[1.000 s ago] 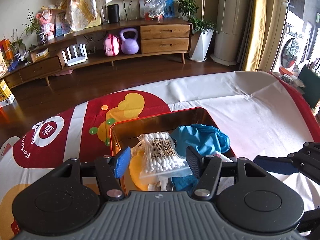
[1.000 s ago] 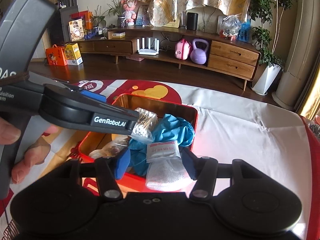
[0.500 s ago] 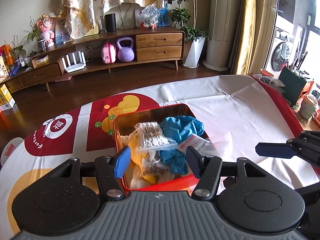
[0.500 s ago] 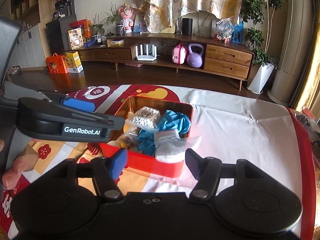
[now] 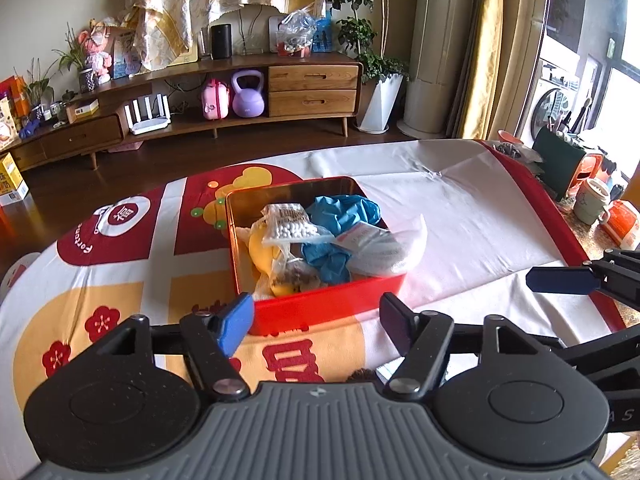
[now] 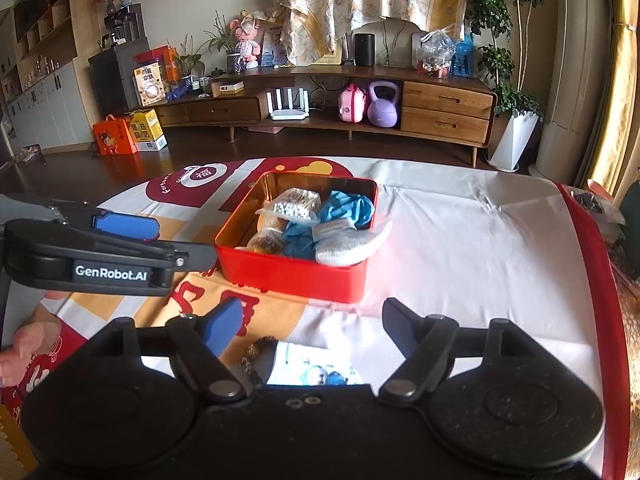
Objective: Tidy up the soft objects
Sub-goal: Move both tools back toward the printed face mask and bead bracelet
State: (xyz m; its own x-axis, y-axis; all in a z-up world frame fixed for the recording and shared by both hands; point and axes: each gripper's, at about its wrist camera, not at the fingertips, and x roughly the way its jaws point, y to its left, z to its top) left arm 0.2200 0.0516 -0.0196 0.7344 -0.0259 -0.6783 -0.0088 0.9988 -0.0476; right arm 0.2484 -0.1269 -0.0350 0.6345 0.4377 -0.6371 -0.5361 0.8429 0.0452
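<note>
A red tin (image 5: 320, 309) with a gold inside stands on the tablecloth, also in the right wrist view (image 6: 292, 276). It holds a bag of cotton swabs (image 5: 290, 226), blue gloves (image 5: 344, 210), a white gauze packet (image 5: 376, 246), a yellow soft thing (image 5: 260, 248) and a small bag of brown bits (image 5: 292, 274). My left gripper (image 5: 316, 316) hovers just short of the tin's near wall, jaws opening, nothing between them. My right gripper (image 6: 312, 318) is likewise back from the tin, jaws opening and empty. A printed packet (image 6: 316, 372) and a brown fuzzy item (image 6: 256, 352) lie close under it.
A green holder (image 5: 560, 168), a mug (image 5: 594, 200) and orange containers crowd the table's right end. The cloth's red border (image 6: 600, 280) marks the right edge. A hand (image 6: 24, 344) grips the left tool at the far left. A wooden cabinet stands across the room.
Both grippers have drawn back from over the tin towards the table's near side and risen a little. Both pairs of jaws stand wider. The tin's contents have stayed put.
</note>
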